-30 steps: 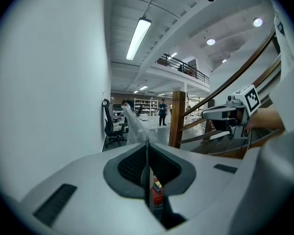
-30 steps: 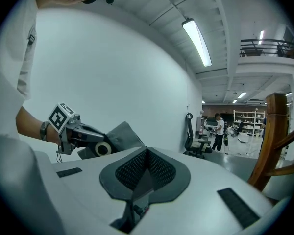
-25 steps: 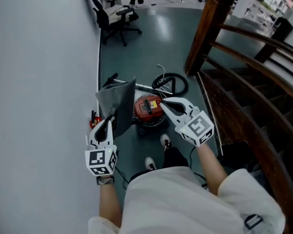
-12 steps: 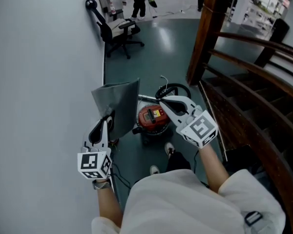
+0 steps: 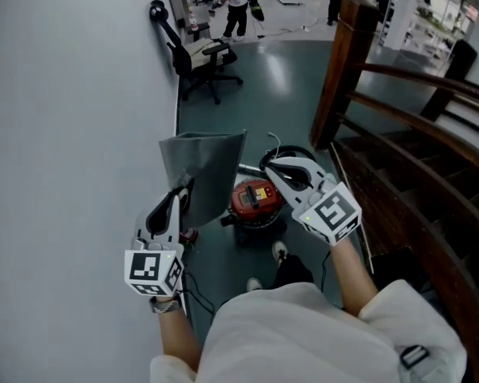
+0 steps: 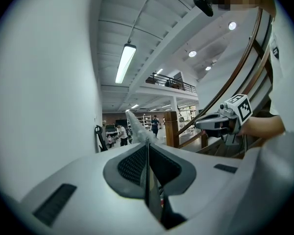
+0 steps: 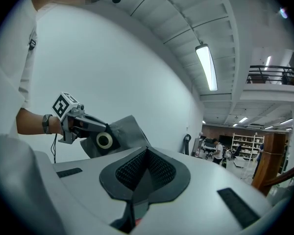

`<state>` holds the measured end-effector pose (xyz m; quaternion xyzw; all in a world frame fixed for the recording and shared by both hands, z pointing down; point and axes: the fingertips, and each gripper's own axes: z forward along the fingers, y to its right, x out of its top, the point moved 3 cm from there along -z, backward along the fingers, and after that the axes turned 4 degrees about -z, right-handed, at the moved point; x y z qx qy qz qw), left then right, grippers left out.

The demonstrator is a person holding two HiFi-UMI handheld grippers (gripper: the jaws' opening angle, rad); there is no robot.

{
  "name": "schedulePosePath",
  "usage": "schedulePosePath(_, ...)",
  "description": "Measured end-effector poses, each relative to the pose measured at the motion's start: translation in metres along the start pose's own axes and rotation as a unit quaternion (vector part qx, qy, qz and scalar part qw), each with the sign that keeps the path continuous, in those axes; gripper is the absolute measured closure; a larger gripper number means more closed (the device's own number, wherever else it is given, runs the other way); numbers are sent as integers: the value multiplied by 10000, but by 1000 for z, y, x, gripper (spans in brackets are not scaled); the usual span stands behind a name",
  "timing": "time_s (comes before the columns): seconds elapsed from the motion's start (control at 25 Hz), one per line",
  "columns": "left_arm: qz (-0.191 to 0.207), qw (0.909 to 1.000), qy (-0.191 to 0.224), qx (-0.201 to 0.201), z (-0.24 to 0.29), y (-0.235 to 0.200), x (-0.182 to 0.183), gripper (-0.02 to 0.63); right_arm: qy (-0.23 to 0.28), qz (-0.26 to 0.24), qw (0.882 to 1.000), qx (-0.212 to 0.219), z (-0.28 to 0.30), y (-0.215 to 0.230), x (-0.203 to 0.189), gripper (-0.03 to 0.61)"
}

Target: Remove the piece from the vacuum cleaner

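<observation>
A red and black vacuum cleaner (image 5: 255,199) stands on the dark floor by my feet. Beside it, raised above the floor, hangs a grey dust bag (image 5: 203,168). My left gripper (image 5: 183,190) is shut on the bag's lower edge. In the left gripper view the jaws (image 6: 148,151) pinch a thin grey fold, with the bag (image 6: 136,125) rising beyond them. The right gripper view shows the bag (image 7: 123,130) with its round collar (image 7: 105,141) next to the left gripper (image 7: 78,123). My right gripper (image 5: 271,167) hovers over the vacuum, shut and holding nothing (image 7: 146,155).
A white wall (image 5: 64,134) runs along the left. A wooden post (image 5: 343,70) and stair railing (image 5: 419,162) close off the right. A black hose (image 5: 294,154) lies behind the vacuum. Farther back stand an office chair (image 5: 203,58) and people (image 5: 238,2).
The head view has tipped up, showing more of the room. My left gripper has lifted the bag a little higher above the vacuum. The right gripper stays over the vacuum.
</observation>
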<state>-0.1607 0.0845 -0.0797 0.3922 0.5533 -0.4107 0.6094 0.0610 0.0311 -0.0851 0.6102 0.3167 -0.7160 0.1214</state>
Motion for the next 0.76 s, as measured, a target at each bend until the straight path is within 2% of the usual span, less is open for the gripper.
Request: schedulePosePath(0.76, -24, 10000, -91, -30, 8, -10, -2, 589, -156, 112, 9998, -103, 11, 8, -10, 551)
